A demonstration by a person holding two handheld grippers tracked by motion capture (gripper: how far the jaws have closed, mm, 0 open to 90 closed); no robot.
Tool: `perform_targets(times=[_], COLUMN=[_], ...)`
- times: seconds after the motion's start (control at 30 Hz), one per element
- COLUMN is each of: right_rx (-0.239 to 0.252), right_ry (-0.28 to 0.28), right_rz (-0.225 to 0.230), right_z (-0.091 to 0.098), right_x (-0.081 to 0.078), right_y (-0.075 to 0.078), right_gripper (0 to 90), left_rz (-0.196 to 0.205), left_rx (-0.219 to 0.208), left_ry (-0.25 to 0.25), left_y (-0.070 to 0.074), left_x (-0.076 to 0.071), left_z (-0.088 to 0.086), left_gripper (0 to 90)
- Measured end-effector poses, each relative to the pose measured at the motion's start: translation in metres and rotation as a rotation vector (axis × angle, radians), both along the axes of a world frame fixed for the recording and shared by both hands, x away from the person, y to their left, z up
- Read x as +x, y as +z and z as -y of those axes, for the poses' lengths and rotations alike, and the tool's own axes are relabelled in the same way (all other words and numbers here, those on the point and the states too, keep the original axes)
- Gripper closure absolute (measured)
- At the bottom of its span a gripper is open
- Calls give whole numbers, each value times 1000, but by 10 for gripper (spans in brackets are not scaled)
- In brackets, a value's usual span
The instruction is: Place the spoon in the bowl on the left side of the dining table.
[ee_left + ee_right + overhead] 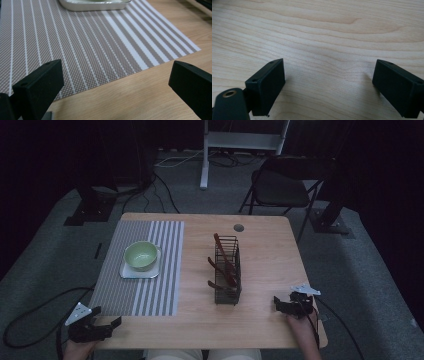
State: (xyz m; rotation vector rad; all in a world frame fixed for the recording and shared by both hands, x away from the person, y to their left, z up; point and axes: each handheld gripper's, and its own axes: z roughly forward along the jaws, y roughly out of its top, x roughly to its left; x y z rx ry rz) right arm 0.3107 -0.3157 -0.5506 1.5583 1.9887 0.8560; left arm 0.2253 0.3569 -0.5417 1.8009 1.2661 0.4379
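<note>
A pale green bowl [140, 255] sits on a square white plate [129, 272], which rests on a grey-and-white striped placemat [150, 290]. A black wire basket [227, 270] holding several dark red utensils [223, 257] stands mid-table. My left gripper [106, 317] hovers open at the near left corner of the table, over the placemat's front edge [100, 70], nothing between its jaws. The plate's rim [95, 5] lies far ahead of it. My right gripper [276, 304] rests open at the near right, above bare wood [324, 50].
The light wooden table [270, 260] has a round cable hole [238, 227] at its far edge. A black folding chair [280, 187] and a white stand's base [240, 142] are beyond the table. Cables trail on the grey carpet [45, 302] at the left.
</note>
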Motion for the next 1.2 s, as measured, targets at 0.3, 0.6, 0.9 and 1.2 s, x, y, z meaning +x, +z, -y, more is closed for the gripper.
perform_targets(times=[0.3, 0.6, 0.9, 1.2], right_rx=[0, 0, 1, 0], right_ry=[0, -1, -5, -5], right_rz=[0, 0, 0, -1], right_z=[0, 0, 0, 0], right_x=[0, 0, 0, 0], right_y=[0, 0, 0, 0], right_gripper=[103, 103, 103, 103], left_rz=[-32, -46, -59, -70], left_rx=[18, 5, 7, 16], left_ry=[-20, -24, -40, -50], left_y=[-1, -3, -2, 3], left_x=[-2, 0, 6, 13], left_z=[-3, -7, -6, -2], left_gripper=[0, 0, 0, 0])
